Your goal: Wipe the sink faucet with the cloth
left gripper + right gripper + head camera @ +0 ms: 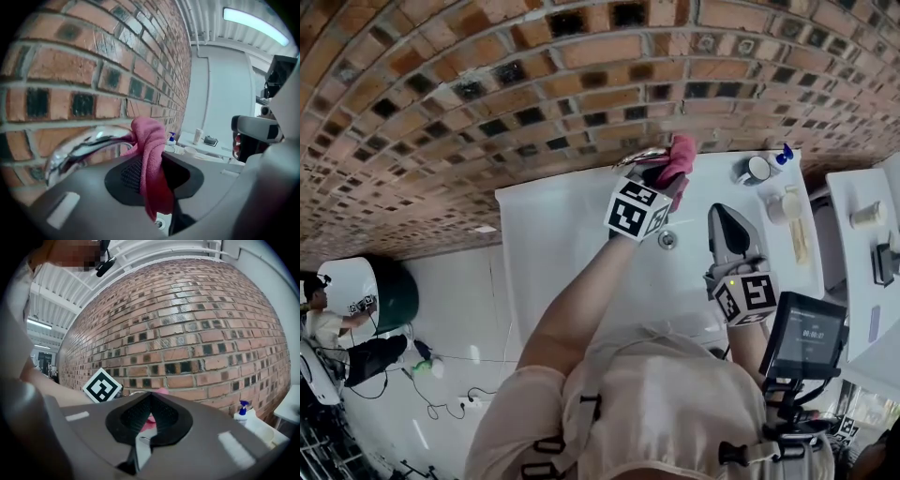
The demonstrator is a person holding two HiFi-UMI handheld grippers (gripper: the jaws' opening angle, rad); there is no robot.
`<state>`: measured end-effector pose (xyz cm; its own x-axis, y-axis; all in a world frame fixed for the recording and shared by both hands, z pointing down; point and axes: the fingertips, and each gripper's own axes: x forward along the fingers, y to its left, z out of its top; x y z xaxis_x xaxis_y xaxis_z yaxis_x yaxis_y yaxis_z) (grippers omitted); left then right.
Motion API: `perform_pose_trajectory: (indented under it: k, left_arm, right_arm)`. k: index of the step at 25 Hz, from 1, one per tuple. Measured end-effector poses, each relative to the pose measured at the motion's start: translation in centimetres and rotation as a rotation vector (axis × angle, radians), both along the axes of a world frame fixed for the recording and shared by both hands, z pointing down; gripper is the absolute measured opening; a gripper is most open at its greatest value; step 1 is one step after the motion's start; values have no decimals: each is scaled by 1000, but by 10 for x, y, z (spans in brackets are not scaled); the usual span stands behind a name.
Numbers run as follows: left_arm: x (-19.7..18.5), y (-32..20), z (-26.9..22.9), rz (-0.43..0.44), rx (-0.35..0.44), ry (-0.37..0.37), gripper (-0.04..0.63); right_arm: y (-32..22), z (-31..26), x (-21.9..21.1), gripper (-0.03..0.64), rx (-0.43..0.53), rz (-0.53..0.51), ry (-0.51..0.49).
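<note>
Where the brick wall (487, 94) curves across the background, the white sink (553, 234) lies at its foot. Over the basin, the right gripper (721, 216) hangs near the person's body, well apart from the fixture, its jaws brought together at the tips with nothing between them. The left gripper (664, 176) reaches up to the wall, its jaws clamped on the pink cloth (680, 155). Just beside it the chrome faucet (639, 157) juts out from the bricks, and the cloth bunches against the spout. A blue-topped spray bottle (783, 155) stands on the sink's far right corner. The small round drain (667, 240) sits between the grippers.
</note>
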<state>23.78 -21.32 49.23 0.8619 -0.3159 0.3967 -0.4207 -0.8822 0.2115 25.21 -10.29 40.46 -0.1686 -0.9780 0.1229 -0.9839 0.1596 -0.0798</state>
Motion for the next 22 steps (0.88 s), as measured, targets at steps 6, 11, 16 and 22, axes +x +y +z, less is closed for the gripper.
perform_pose_trajectory:
  k: [6, 11, 16, 22]
  left_arm:
    - [6, -2, 40, 43, -33, -140, 94]
    - [-8, 12, 53, 69, -66, -172, 95]
    - [-6, 9, -22, 9, 81, 4, 97]
    - [-3, -5, 3, 2, 35, -65, 95]
  right_arm:
    - [-5, 4, -3, -14, -10, -22, -6]
    - [-9, 2, -6, -14, 3, -29, -10]
    - [-12, 4, -13, -14, -7, -48, -17]
    - [-13, 10, -31, -14, -28, -97, -26]
